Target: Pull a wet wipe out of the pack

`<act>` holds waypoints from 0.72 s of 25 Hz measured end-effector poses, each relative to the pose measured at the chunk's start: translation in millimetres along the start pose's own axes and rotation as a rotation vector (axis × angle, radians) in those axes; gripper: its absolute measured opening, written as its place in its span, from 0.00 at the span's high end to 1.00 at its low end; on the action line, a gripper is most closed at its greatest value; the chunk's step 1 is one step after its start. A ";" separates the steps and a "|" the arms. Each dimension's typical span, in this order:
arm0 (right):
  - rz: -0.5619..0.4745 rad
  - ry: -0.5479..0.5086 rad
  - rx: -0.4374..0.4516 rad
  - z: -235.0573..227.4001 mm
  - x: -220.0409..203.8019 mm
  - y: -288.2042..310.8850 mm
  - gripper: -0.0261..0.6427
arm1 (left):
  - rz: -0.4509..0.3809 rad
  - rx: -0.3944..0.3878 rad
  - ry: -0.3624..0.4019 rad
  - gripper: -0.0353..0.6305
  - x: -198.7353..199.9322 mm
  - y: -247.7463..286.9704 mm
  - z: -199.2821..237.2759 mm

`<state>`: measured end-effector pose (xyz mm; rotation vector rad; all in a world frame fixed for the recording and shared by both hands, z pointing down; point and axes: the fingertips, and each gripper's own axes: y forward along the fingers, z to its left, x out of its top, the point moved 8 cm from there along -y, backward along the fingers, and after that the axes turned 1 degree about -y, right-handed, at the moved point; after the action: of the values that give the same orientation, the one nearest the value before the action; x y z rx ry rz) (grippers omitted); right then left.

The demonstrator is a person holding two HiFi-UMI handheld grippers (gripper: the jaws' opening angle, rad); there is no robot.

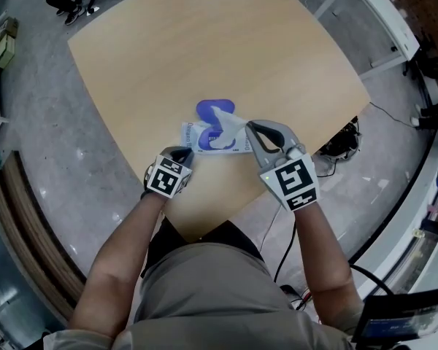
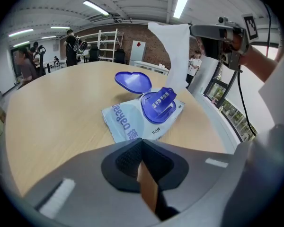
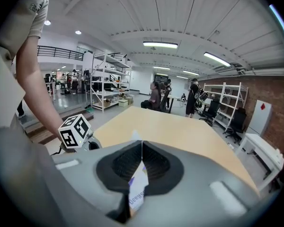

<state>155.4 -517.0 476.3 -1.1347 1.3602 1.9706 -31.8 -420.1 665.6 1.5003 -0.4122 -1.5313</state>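
On the table (image 1: 168, 57), open pack (image 1: 194, 136) beside left gripper (image 1: 179, 153), fingers closed empty; right gripper (image 1: 252, 128) fingers tight on wet wipe (image 1: 230, 119).

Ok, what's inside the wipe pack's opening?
One white wipe rises out of it, held in the right gripper. The pack itself hides any wipes left inside.

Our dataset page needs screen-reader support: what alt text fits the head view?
From above, the right gripper pinches a white wet wipe drawn partly out of a pack with its blue lid open on a wooden table. The left gripper, shut, sits beside the pack.
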 end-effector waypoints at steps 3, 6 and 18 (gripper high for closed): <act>-0.024 -0.013 -0.016 0.0 9.8 -12.1 0.95 | -0.007 0.000 -0.028 0.94 -0.3 -1.1 -0.4; -0.046 -0.023 -0.034 -1.3 22.3 -24.5 0.95 | -0.006 -0.004 -0.041 0.94 5.0 -6.3 0.9; -0.128 0.042 -0.094 18.5 26.8 -81.1 0.95 | -0.176 -0.001 -0.066 0.94 13.6 -91.3 -14.7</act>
<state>196.5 -470.3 414.9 -1.2807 1.1949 1.9454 -49.8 -378.1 584.0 1.5210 -0.3250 -1.7217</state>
